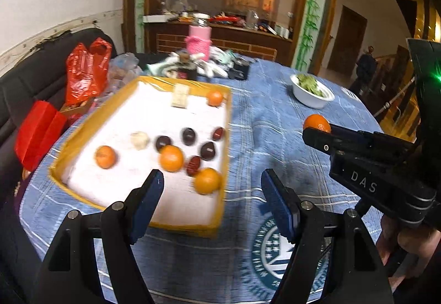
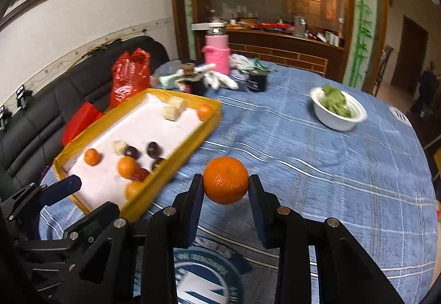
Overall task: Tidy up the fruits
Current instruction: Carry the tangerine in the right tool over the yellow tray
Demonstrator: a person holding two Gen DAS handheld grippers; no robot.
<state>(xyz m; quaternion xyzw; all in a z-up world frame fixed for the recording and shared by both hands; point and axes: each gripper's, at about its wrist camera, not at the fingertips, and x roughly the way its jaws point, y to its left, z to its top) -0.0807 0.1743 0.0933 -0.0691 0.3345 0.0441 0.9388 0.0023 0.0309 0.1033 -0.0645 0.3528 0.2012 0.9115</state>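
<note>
My right gripper point(image 2: 226, 180) is shut on a mandarin orange point(image 2: 226, 180) and holds it above the blue checked tablecloth point(image 2: 330, 180), to the right of a yellow-rimmed tray point(image 2: 176, 166). In the left wrist view this gripper point(image 1: 317, 136) and its orange point(image 1: 317, 123) come in from the right. The tray point(image 1: 182, 227) holds several oranges point(image 1: 171, 158), dark round fruits point(image 1: 188, 136), red dates point(image 1: 194, 165) and pale chunks. My left gripper point(image 1: 212, 177) hangs open and empty over the tray's near right corner.
A white bowl of greens point(image 2: 339, 108) stands at the far right of the round table. Behind the tray lie a red plastic bag point(image 1: 85, 70), a pink knitted jar point(image 1: 198, 41), dark jars and cloths. A black sofa point(image 2: 55, 111) borders the table's left side.
</note>
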